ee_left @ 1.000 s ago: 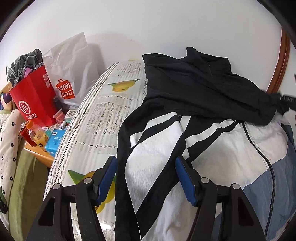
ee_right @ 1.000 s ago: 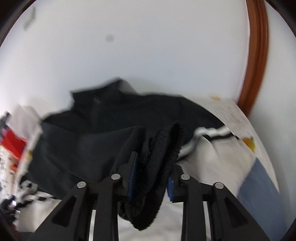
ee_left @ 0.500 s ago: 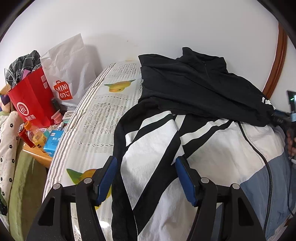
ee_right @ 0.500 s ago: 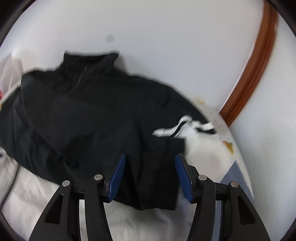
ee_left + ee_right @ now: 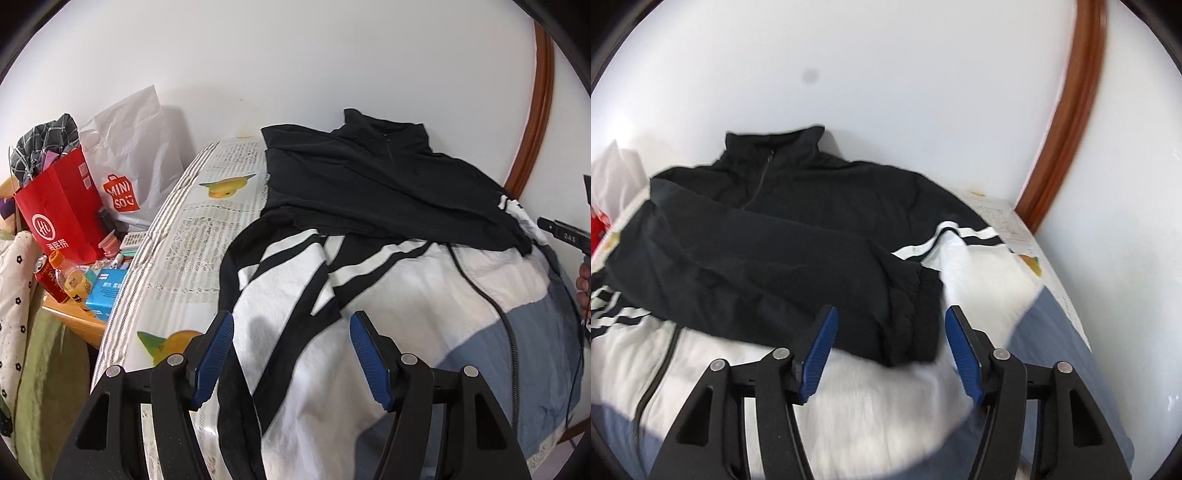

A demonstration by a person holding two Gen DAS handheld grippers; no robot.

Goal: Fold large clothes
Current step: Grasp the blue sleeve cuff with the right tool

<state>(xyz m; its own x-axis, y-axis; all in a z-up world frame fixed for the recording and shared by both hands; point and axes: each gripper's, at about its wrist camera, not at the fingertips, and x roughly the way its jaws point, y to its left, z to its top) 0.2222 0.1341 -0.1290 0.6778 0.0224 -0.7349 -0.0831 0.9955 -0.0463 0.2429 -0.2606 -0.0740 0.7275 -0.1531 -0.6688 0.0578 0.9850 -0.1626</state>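
Across the bed point(image 5: 192, 236), whose cover shows printed text and fruit, lies a jacket point(image 5: 388, 314) with a black top, white middle and blue hem, its zipper running toward 5 o'clock in the left wrist view. One black sleeve point(image 5: 812, 273) is folded across the chest toward 4 o'clock in the right wrist view, its cuff point(image 5: 927, 314) resting on the white panel. At 9 o'clock in the left view a second sleeve point(image 5: 280, 317), white with black stripes, lies along the jacket's edge. The collar point(image 5: 388, 129) sits against the white wall point(image 5: 295, 55) at 12 o'clock, and a brown curved frame point(image 5: 535, 110) rises at 2 o'clock.

Beside the bed at 9 o'clock stand a white bag point(image 5: 125, 155) and a red bag point(image 5: 59, 210), with bottles point(image 5: 62, 277) and a blue box point(image 5: 107, 291) on a wooden surface point(image 5: 74, 321) below them.

The left gripper point(image 5: 291, 354) is spread above the striped sleeve, with nothing pinched. The right gripper point(image 5: 890, 350) is spread too; its jaws have just been opening, and the cuff lies between them with neither pad pressing on it. At 3 o'clock in the left view, part of the right gripper and a hand point(image 5: 584, 291) show at the frame edge.
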